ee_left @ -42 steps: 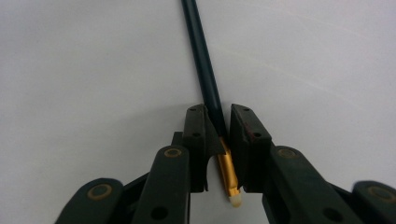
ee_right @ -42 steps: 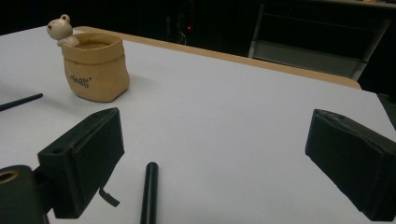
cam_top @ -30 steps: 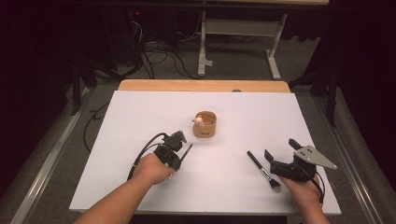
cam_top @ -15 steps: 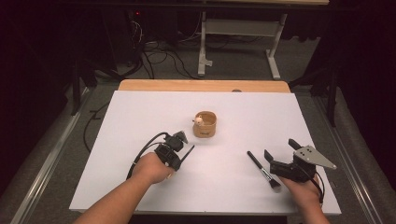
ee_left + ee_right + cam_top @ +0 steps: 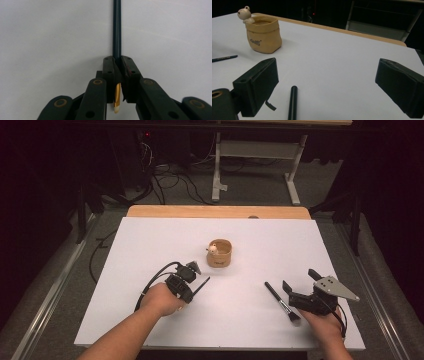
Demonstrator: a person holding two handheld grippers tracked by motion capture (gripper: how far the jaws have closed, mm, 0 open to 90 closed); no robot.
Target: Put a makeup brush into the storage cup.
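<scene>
Lab or recording studio: white-topped counter [image 5: 150, 250] under dark surroundings, loose cables [image 5: 165, 185] on grey carpet, metal bench frame [image 5: 255, 165] beyond its far edge.

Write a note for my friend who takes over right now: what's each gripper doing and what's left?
Left gripper: shut on the thin dark brush, low over the white table.
Right gripper: open, nothing held; the black makeup brush lies on the table between its jaws.
Tan frog pot: mid-table, upright.
Done: thin brush gripped.
Left, probably: put both brushes in the pot.
</scene>
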